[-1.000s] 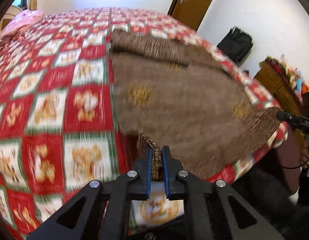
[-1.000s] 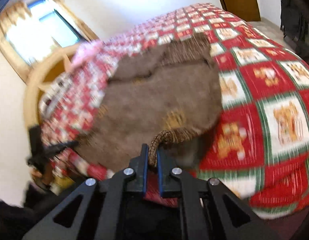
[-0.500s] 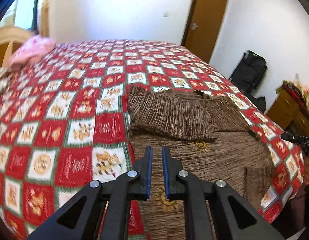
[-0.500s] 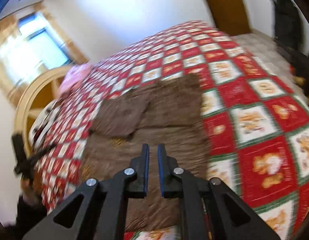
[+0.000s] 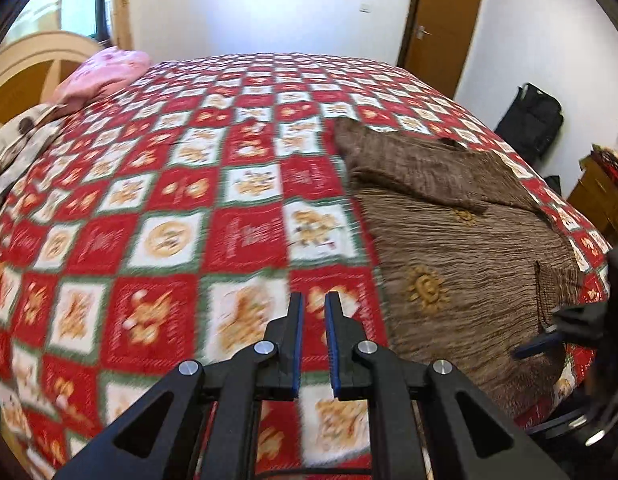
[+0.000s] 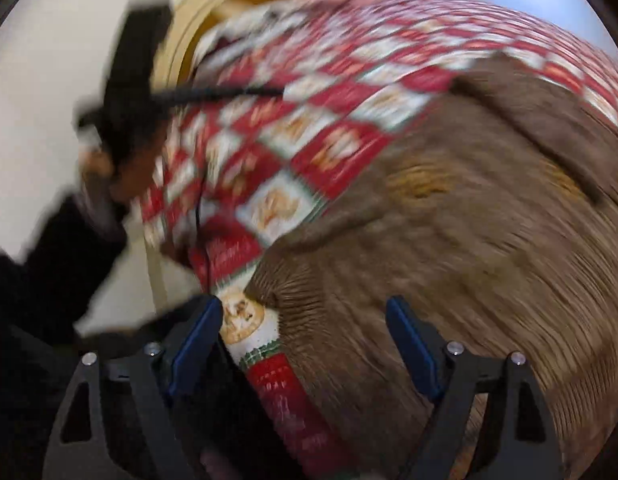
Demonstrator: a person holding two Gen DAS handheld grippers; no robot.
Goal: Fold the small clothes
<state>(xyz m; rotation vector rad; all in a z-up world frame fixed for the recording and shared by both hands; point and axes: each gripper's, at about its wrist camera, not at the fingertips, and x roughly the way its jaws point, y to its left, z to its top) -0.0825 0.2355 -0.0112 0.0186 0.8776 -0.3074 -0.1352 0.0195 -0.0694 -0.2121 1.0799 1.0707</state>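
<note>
A brown knitted garment [image 5: 449, 240] with yellow motifs lies flat on the right part of the bed, its far part folded over. My left gripper [image 5: 312, 308] is nearly shut and empty, above the quilt to the left of the garment. My right gripper [image 6: 305, 312] is wide open, low over the garment's near corner [image 6: 449, 280], with cloth between the fingers but not pinched. The right gripper also shows in the left wrist view [image 5: 549, 340] at the garment's right edge.
A red, white and green checked quilt [image 5: 169, 200] covers the bed. A pink pillow [image 5: 105, 72] and wooden headboard [image 5: 33, 64] are far left. A door [image 5: 441, 20], black bag [image 5: 529, 120] and wooden dresser [image 5: 601, 200] stand at the right.
Both grippers let go of the garment's hem. The left moved left over the quilt. The right opened wide and dropped to the garment's near corner.
</note>
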